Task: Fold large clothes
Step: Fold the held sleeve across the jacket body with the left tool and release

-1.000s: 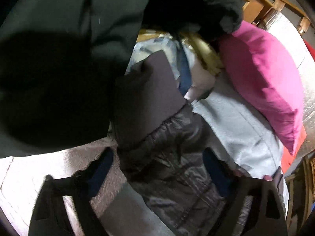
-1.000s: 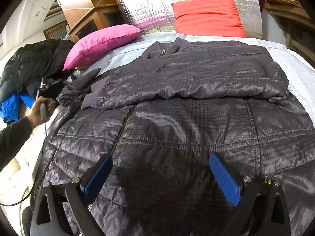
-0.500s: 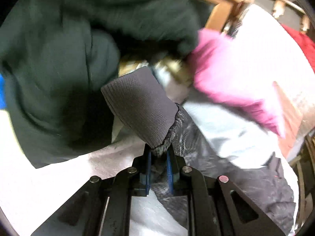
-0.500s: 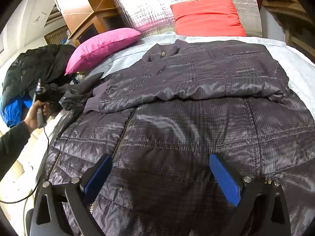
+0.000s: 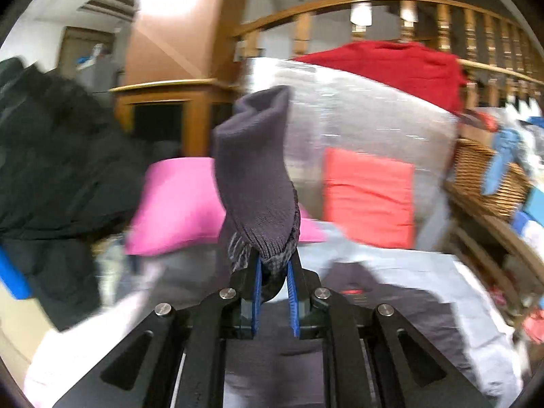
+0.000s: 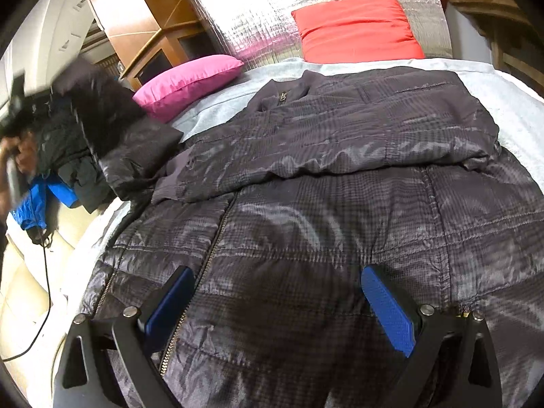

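A dark quilted jacket (image 6: 323,210) lies spread on the bed, zipper up, with its right sleeve folded across the chest. My left gripper (image 5: 274,273) is shut on the knit cuff (image 5: 253,183) of the left sleeve and holds it raised, the cuff standing upright above the pads. In the right wrist view that lifted sleeve (image 6: 136,146) rises off the jacket's left side toward the blurred hand at the far left. My right gripper (image 6: 278,306) is open and empty, hovering over the jacket's lower hem.
A pink pillow (image 6: 190,81) and a red pillow (image 6: 357,27) lie at the head of the bed against a silver quilted headboard (image 6: 258,23). A heap of dark and blue clothes (image 6: 61,170) sits left of the bed. A wicker basket (image 5: 489,176) stands right.
My left gripper closed on the sleeve cuff and has lifted it up and swung to face the headboard. The right gripper has stayed open over the hem.
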Demonstrator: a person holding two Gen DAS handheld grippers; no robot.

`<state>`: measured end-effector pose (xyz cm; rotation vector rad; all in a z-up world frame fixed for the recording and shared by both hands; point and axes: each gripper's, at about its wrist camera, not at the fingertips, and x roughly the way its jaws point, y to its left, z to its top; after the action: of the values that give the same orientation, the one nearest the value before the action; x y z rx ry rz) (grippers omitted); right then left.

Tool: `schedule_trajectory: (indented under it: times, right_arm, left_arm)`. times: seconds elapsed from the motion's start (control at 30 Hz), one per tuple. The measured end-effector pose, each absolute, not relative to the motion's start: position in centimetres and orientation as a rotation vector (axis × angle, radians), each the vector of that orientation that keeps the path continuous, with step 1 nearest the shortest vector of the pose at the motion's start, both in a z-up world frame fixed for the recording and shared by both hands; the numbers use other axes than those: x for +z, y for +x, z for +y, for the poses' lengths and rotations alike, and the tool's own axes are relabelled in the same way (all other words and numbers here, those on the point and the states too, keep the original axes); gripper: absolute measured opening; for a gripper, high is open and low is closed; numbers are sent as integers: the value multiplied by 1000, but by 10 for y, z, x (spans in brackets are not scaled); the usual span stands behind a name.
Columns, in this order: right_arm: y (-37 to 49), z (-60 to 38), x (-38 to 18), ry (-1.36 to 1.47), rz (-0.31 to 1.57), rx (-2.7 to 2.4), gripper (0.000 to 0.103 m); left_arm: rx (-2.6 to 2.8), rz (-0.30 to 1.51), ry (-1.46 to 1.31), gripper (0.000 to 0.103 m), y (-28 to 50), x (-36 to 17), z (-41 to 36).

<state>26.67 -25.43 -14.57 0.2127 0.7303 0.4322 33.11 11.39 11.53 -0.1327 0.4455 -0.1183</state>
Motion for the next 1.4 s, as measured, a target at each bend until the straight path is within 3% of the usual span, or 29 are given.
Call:
schedule_trajectory:
  times: [0.13,0.23,0.27,0.33,0.37,0.53,0.73,0.93,1.2,1.23,1.27,1.3,1.33,1.4]
  right_arm:
    - [267,-259,-145,256,728,445,100]
    - [265,-266,-140,320,734,441,100]
    - [265,-272,-137,369,734,447,100]
    - [259,-288,-133,466,728,464,100]
    - [255,-296,-130,502,720,467,100]
    - [242,-338,-116,581,694,425,100]
    - [259,-367,-99,738,679,431,100]
    - [326,-359,-91,935,730,474,100]
    - [395,-352,-124,1052,819,280,99]
    - [399,-349,-124,1033,826,267,96]
    - [404,-346,-123,997,844,245,78]
    - [409,-343,-122,955,870,213,67]
    - [416,-339,-122,901,910,173,27]
    - [425,-330,-116,792,950,136,20]
  left_arm:
    - [-242,490,-140,14,325,115,24]
    - [-345,591,-100,18,330,84,-54]
    - [-372,641,-77,25,331,69,-79]
    - [-421,726,-19,67,333,40,-110]
    - [-426,752,12,71,333,24,-122]
    - [-403,864,-37,72,332,-13,-118]
    - [-188,788,-155,79,314,-21,-11]
    - [65,736,-322,79,298,-46,96]
    - [117,778,-437,79,297,-83,140]
    - [117,783,-443,79,300,-86,141]
    - [119,789,-446,79,302,-89,142]
    - [120,794,-448,79,298,-91,146]
    - [122,803,-448,79,300,-93,145]
    - [118,812,-454,79,301,-95,147]
